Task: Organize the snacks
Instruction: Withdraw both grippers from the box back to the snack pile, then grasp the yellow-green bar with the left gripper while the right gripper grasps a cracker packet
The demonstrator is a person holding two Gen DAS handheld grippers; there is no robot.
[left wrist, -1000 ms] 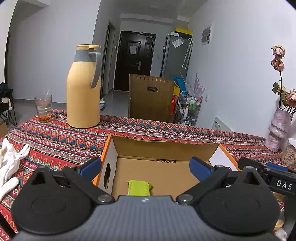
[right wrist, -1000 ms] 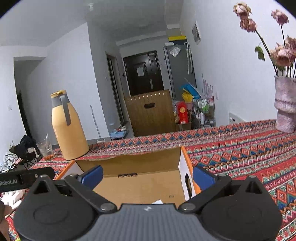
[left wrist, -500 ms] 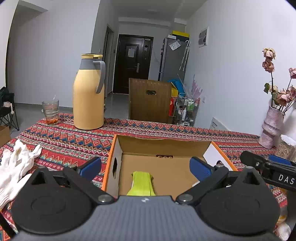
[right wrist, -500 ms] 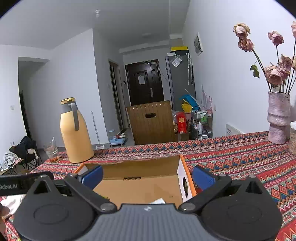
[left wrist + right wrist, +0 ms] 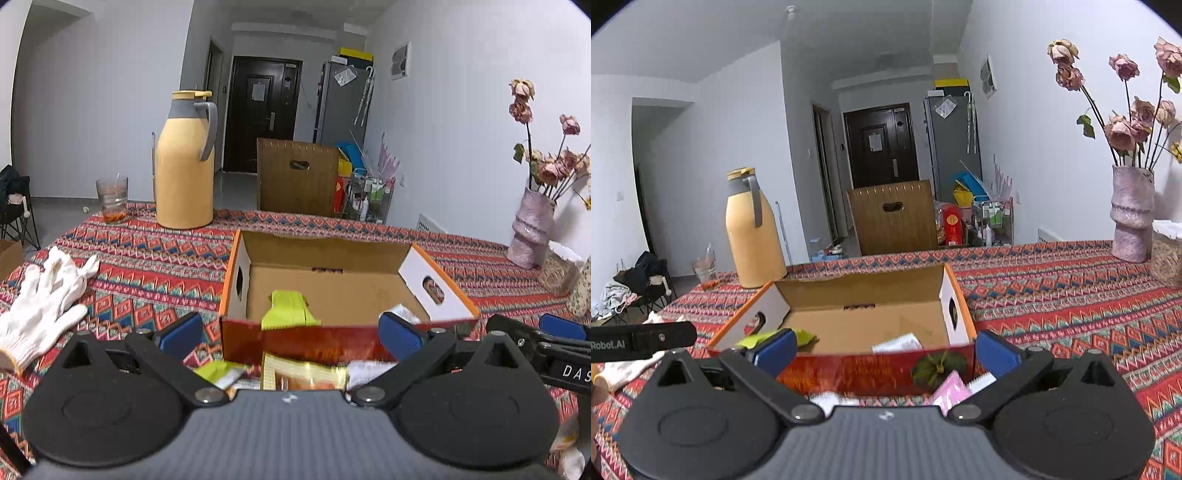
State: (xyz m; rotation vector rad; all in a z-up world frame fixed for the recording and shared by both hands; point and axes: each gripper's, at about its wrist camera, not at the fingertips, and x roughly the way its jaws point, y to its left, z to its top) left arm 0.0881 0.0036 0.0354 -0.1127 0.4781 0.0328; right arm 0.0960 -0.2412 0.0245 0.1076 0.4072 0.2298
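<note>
An open cardboard box (image 5: 332,243) with orange-edged flaps stands on the patterned tablecloth; it also shows in the right wrist view (image 5: 860,288). A yellow-green snack packet (image 5: 290,308) and a white packet (image 5: 897,343) lie inside. More packets lie on the cloth in front of the box: a gold-orange one (image 5: 303,374), a green one (image 5: 219,371), a pink one (image 5: 951,391). My left gripper (image 5: 291,334) is open and empty, above these loose packets. My right gripper (image 5: 886,349) is open and empty at the box's front wall.
A yellow thermos jug (image 5: 184,162) and a glass (image 5: 112,199) stand at the far left. White gloves (image 5: 44,291) lie on the left. A pink vase with dried roses (image 5: 1132,214) and a jar (image 5: 1167,254) stand on the right.
Both grippers have pulled back and risen from the box. The box's red front wall and the loose packets before it have come into view.
</note>
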